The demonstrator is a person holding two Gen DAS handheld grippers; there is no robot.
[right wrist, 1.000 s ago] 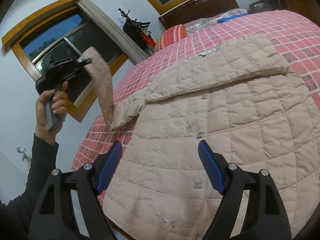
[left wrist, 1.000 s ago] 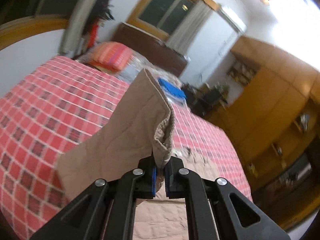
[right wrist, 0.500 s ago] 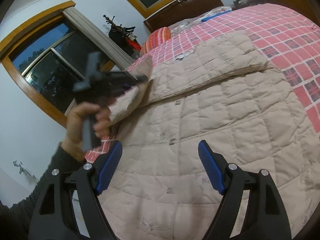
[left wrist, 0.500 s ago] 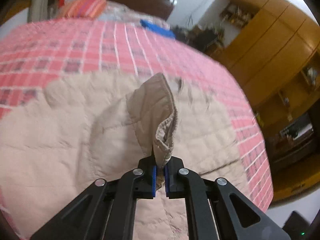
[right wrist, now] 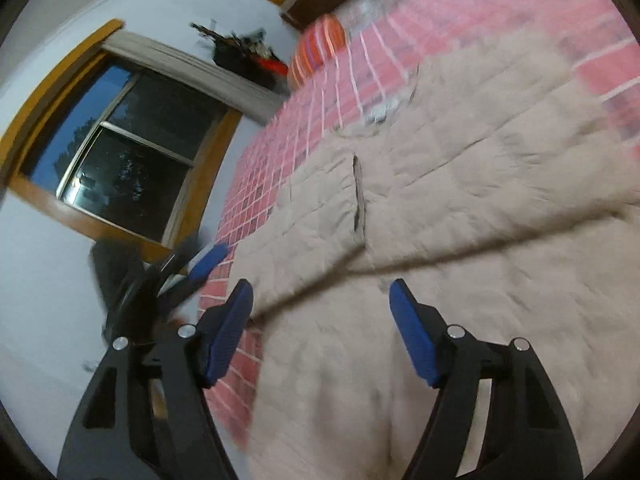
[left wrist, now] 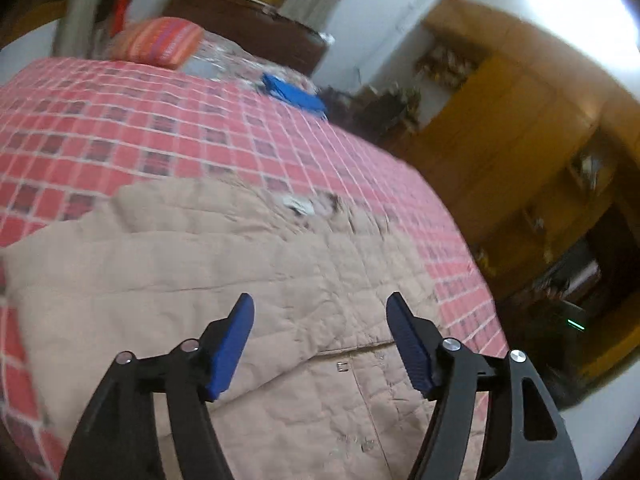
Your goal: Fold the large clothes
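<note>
Both tongs, left (left wrist: 320,320) and right (right wrist: 322,308), gape empty; I judge jacket (right wrist: 460,208) sleeves (right wrist: 320,216) folded, body left.

Ahead of the left gripper (left wrist: 320,320), whose blue pads stand wide apart with nothing between them, the beige quilted jacket (left wrist: 224,276) lies flat and low on the red checked bedspread (left wrist: 168,132), so the air above it is free. Farther ahead, bare bedspread runs clear to an orange striped pillow (left wrist: 158,42) and a flat blue item (left wrist: 294,94) near the dark wooden headboard (left wrist: 248,20). To its right, past the bed edge, yellow wooden cabinets (left wrist: 516,128) close the room. The right gripper (right wrist: 322,310) is also spread and empty above the jacket; to its left the other gripper (right wrist: 168,276) crowds the bed edge, with a wood-framed window (right wrist: 128,160) beyond.
</note>
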